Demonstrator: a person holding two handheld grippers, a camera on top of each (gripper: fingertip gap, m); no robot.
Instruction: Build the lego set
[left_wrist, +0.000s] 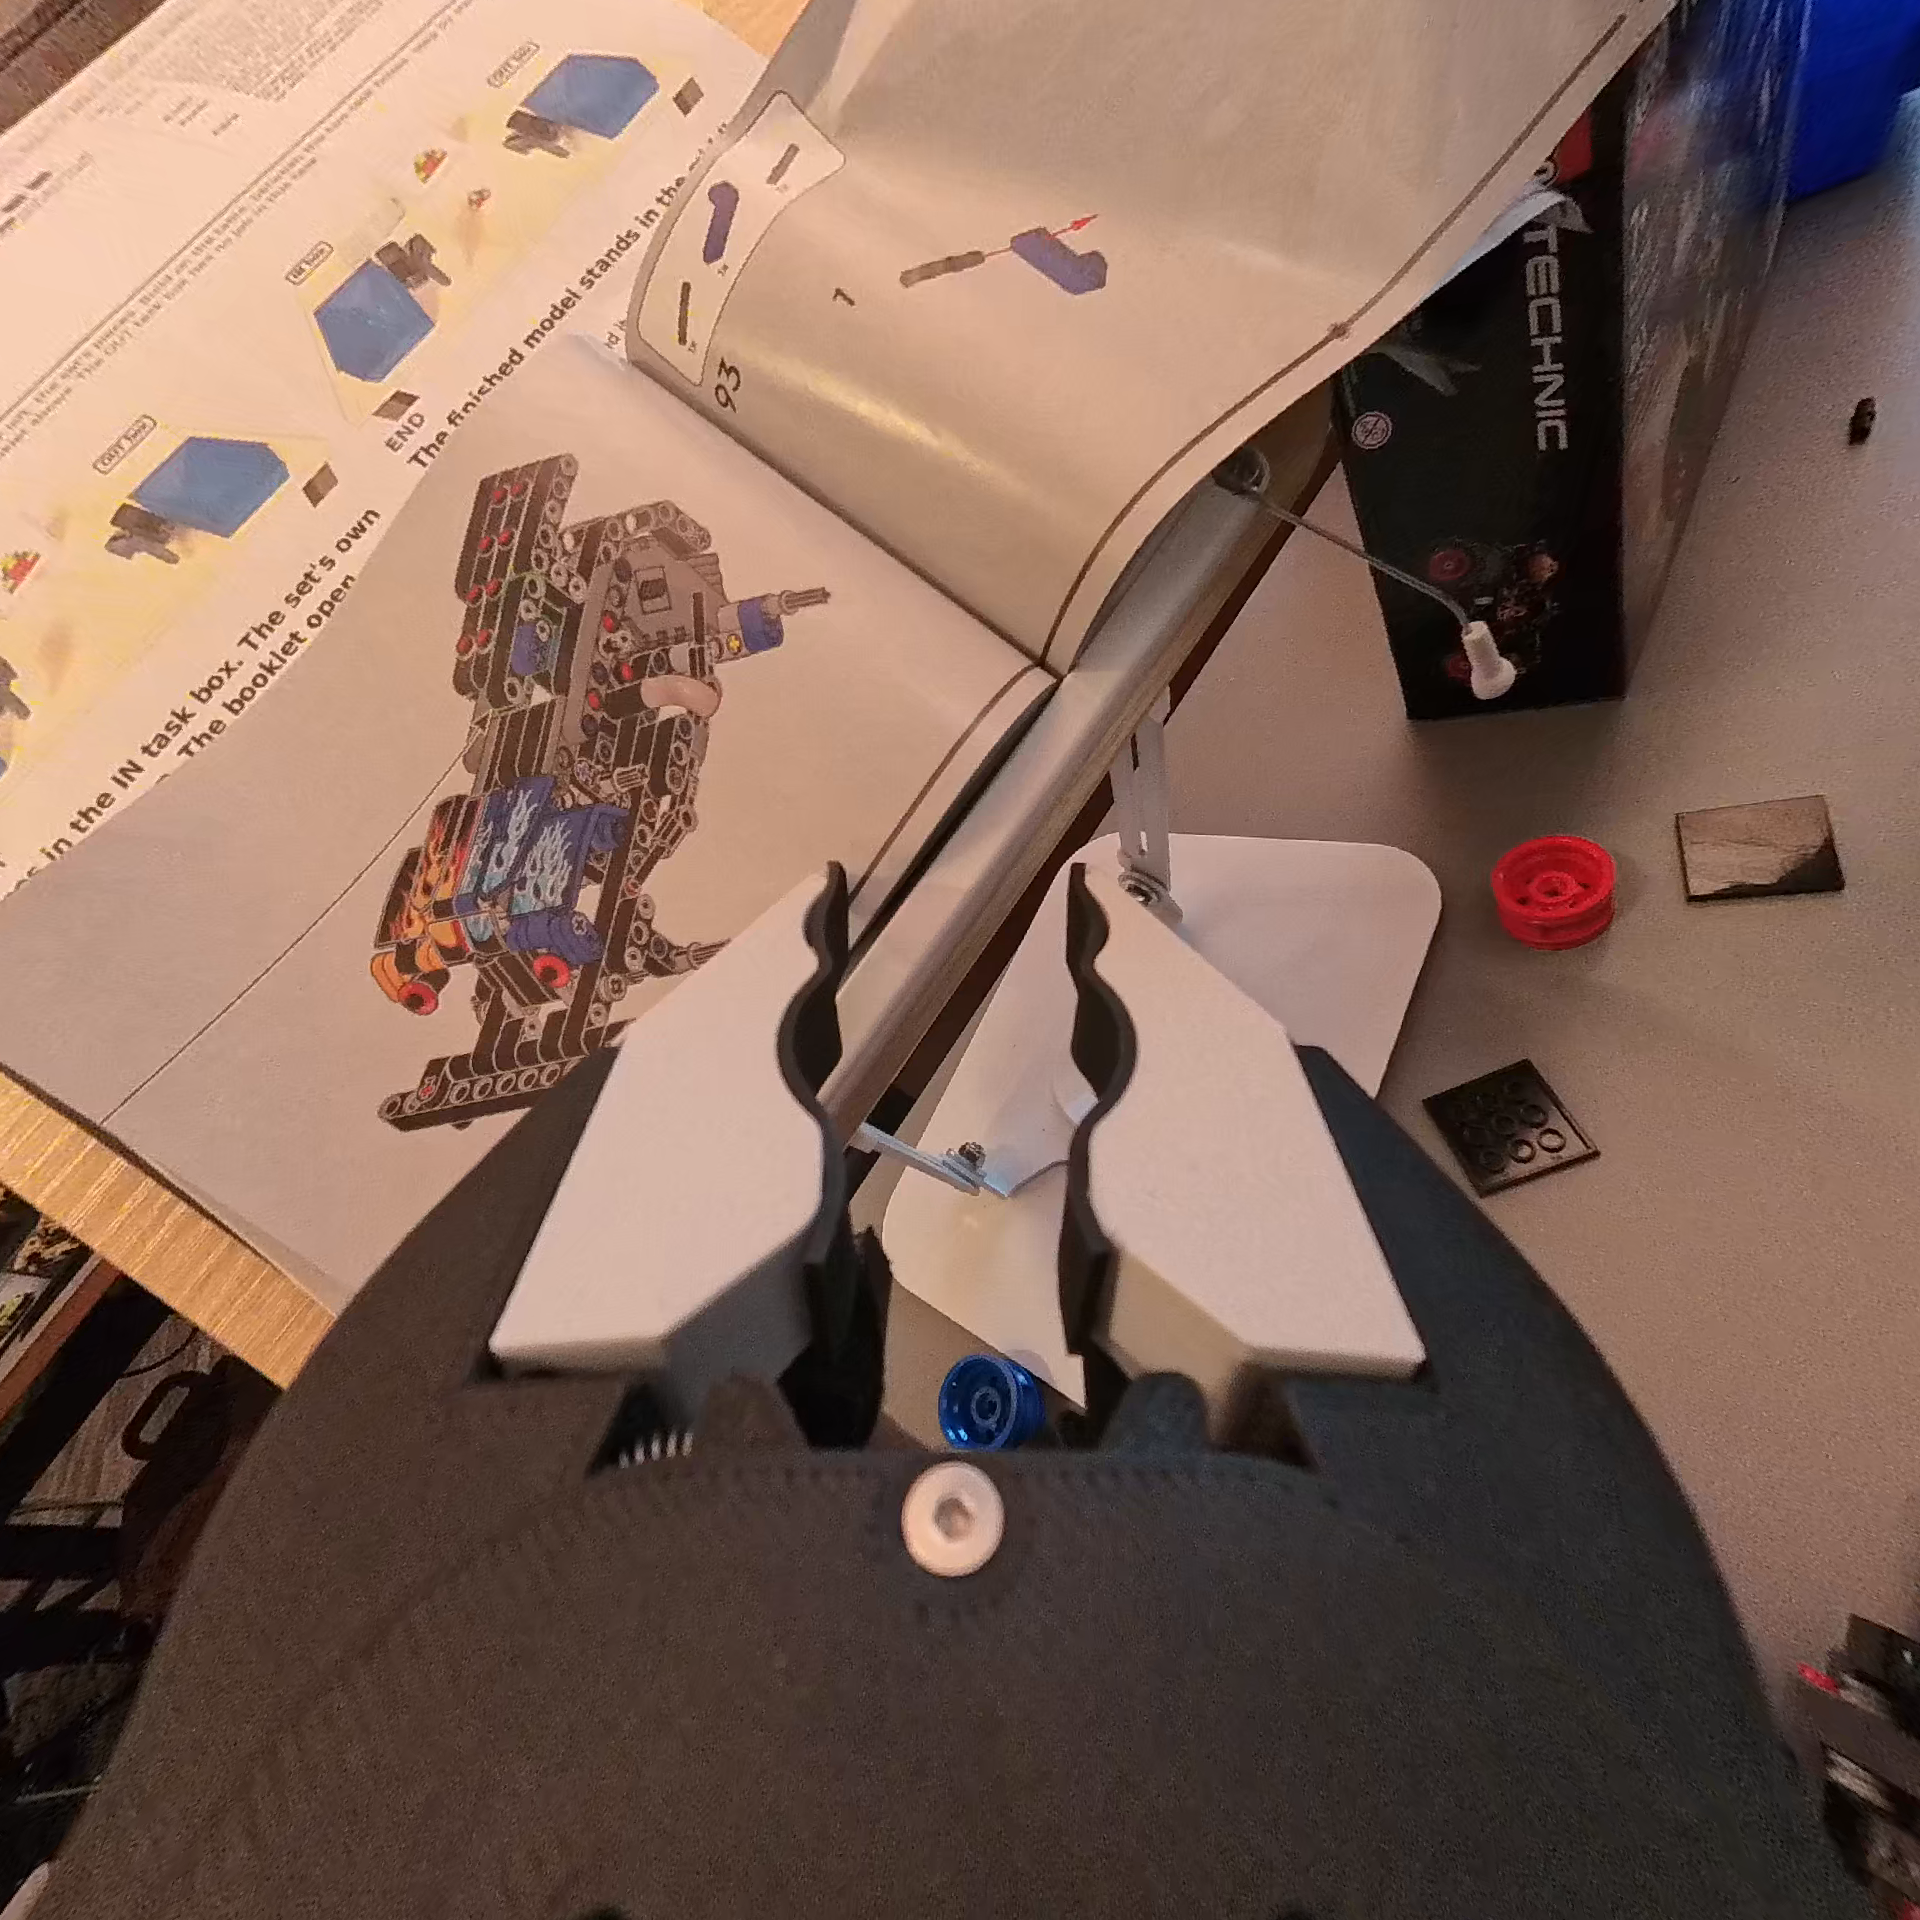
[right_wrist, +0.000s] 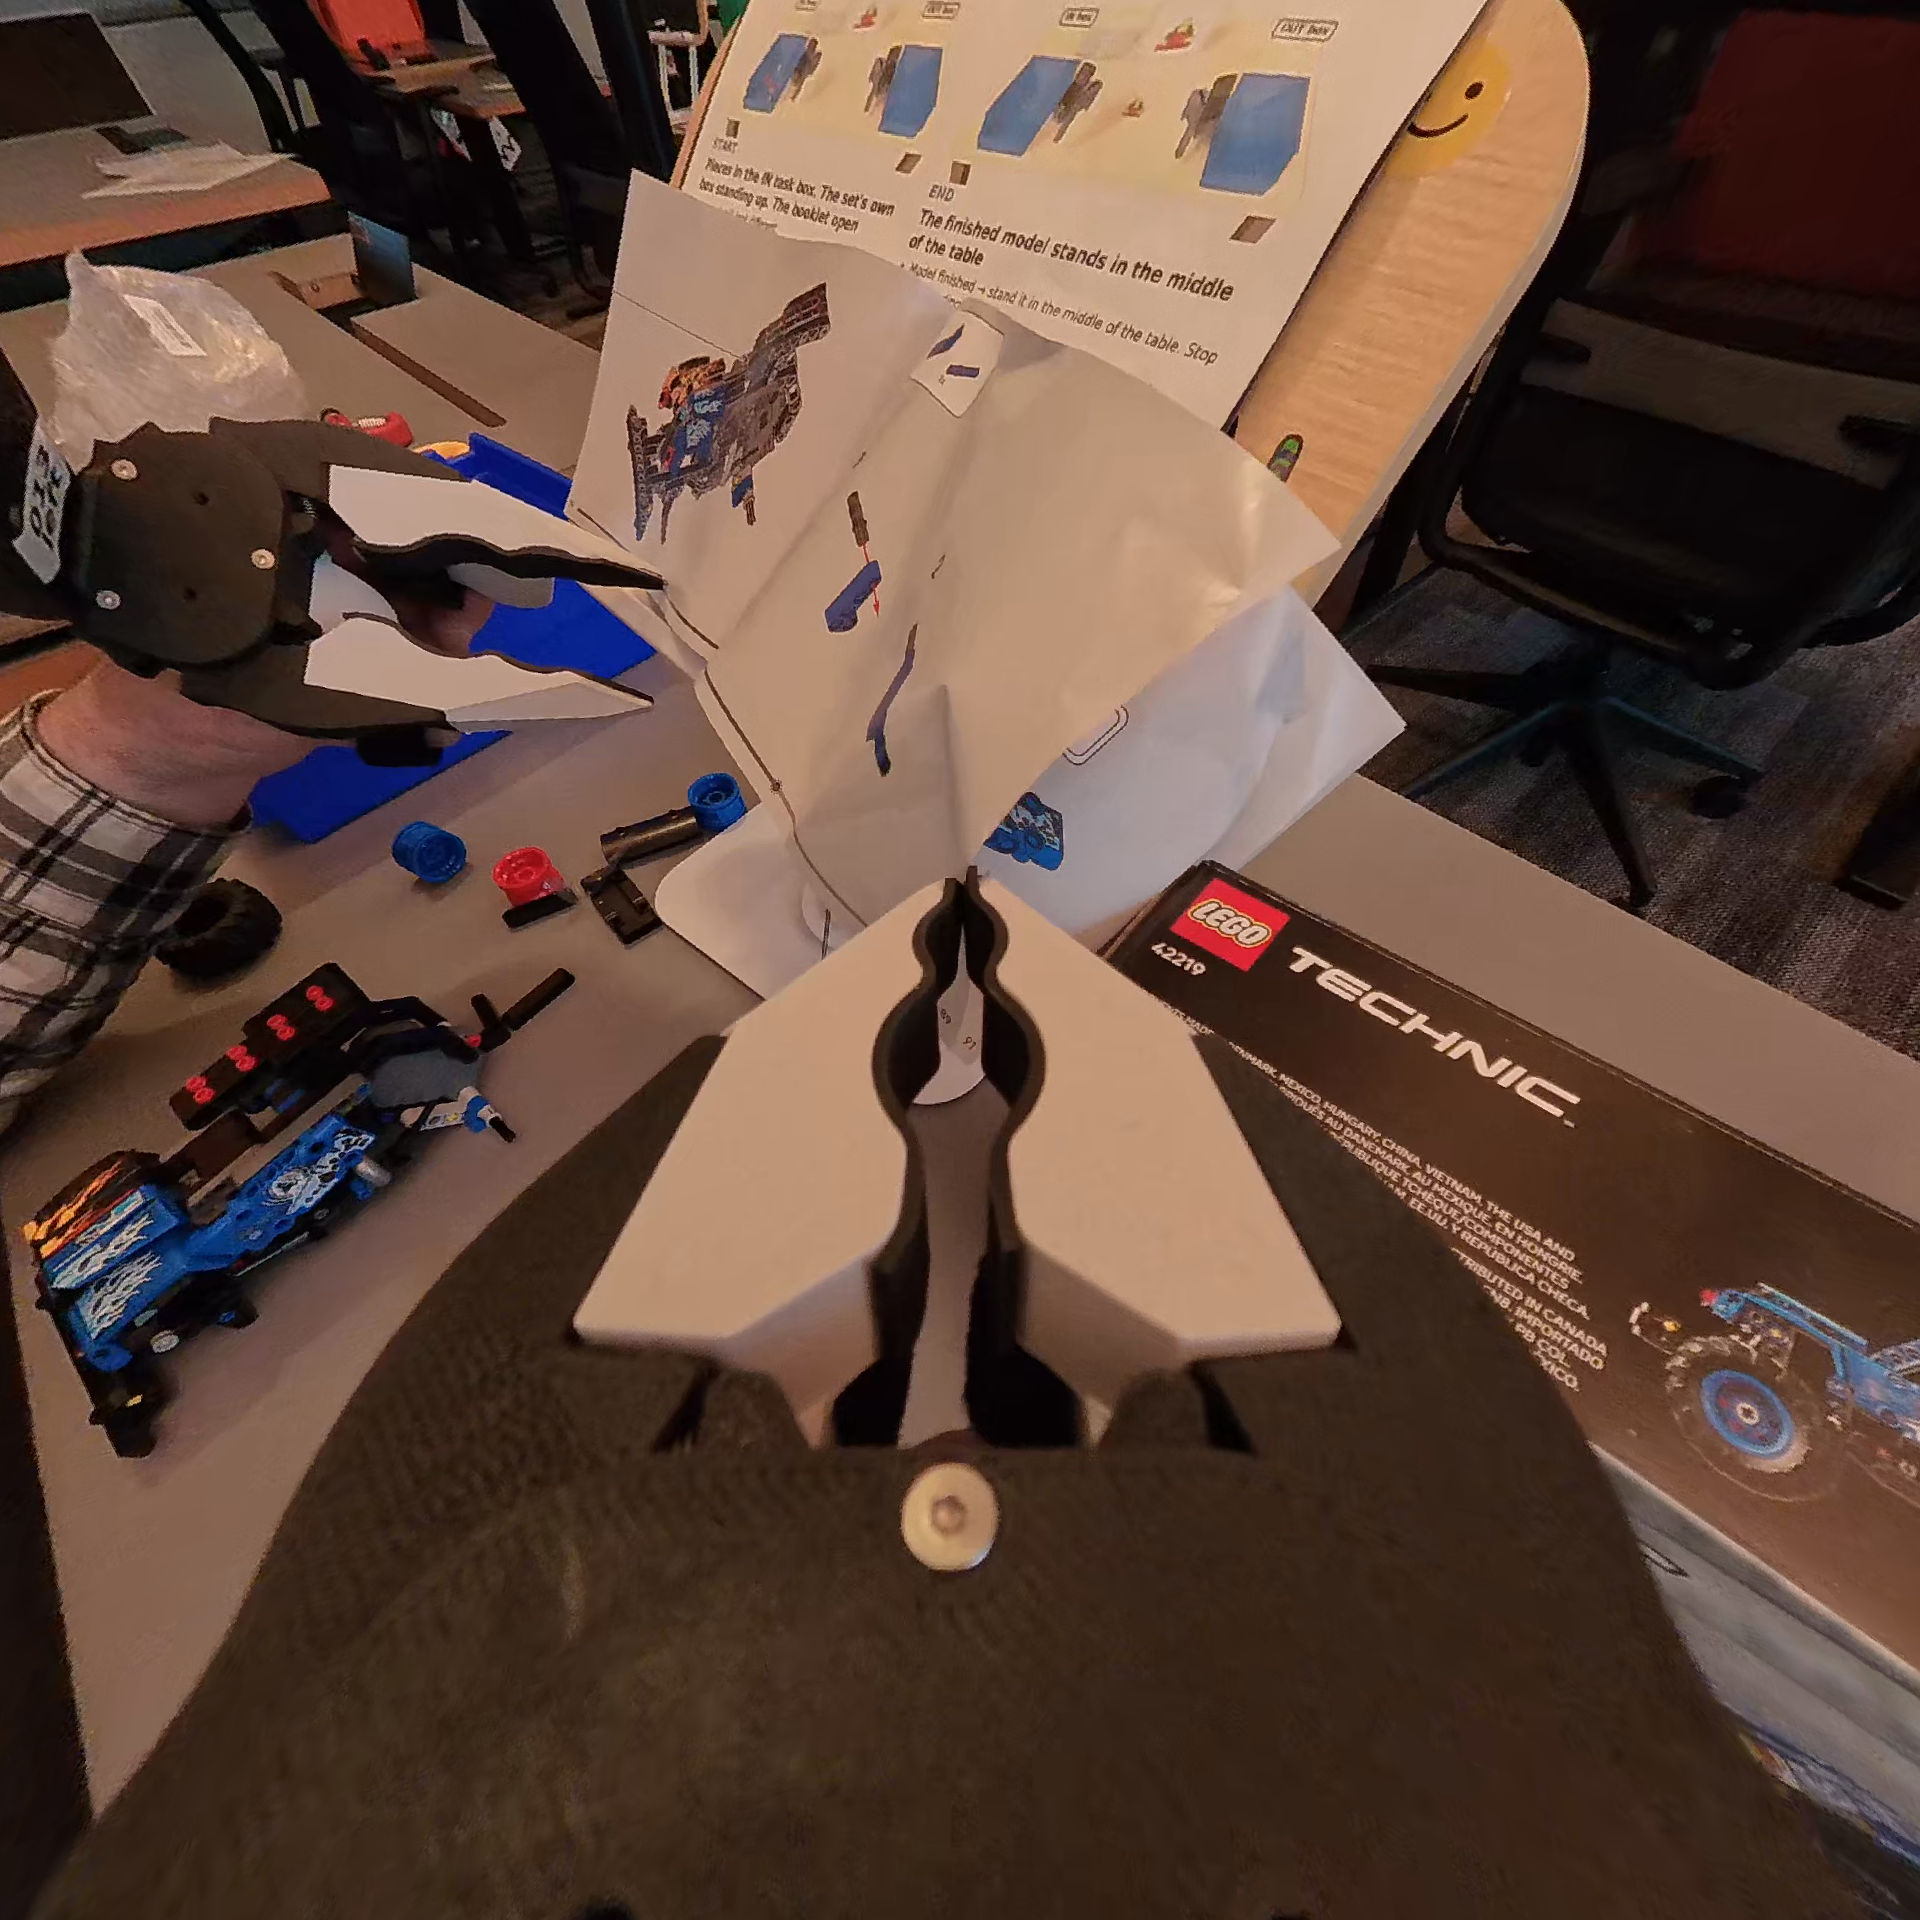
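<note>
The instruction booklet stands open on a white stand. My right gripper is shut, its tips pinching the lower edge of a lifted booklet page; that page curls up in the left wrist view. My left gripper is open and empty, in front of the booklet's spine; the right wrist view shows it at the booklet's left edge. A partly built blue and black truck lies on the table to the left.
Loose parts lie near the stand: blue hubs, a red hub, a black plate, a black tyre. The set's box lies right. A blue bin and a plastic bag sit back left. The gap from one gripper's tips to the other's is roughly 20 centimeters. Both grippers' tips are roughly 20 centimeters from the red hub.
</note>
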